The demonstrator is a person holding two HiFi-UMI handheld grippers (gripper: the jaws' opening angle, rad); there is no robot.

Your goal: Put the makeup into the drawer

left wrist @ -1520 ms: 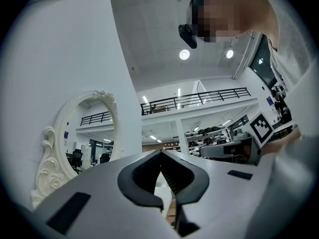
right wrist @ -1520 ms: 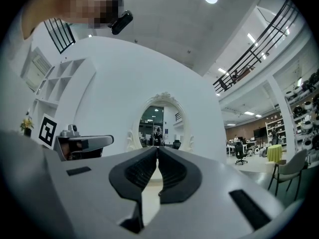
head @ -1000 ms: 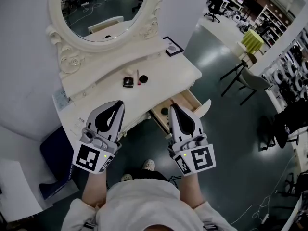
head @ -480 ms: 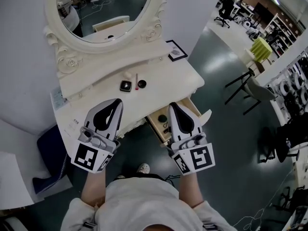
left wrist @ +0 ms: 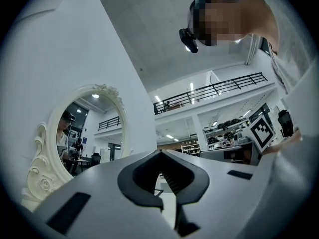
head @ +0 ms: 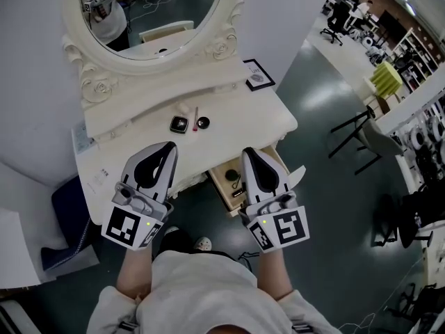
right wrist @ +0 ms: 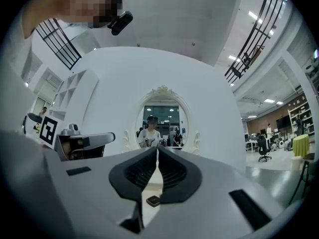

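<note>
Where the makeup lies: a square black compact [head: 179, 124], a thin pink stick [head: 195, 114] and a small round black pot [head: 203, 122] sit close together on the vanity top [head: 257, 113], on the far side of both tools, toward the mirror [head: 149, 12].
Left gripper [head: 167, 152]: jaws pressed tip to tip with nothing between them; the compact lies just ahead and slightly right.
Right gripper [head: 249, 155]: jaws likewise together and empty; it hangs above the open drawer [head: 224, 179].
Nearer tool: the left, by my reading.
Long axis: the stick runs near-to-far, a little tilted.
Drawer from makeup: near and right, below the table's front edge.
Edges: a raised back ledge [head: 160, 92] stands just behind the items.
Open room: bare top to the right of the items.
</note>
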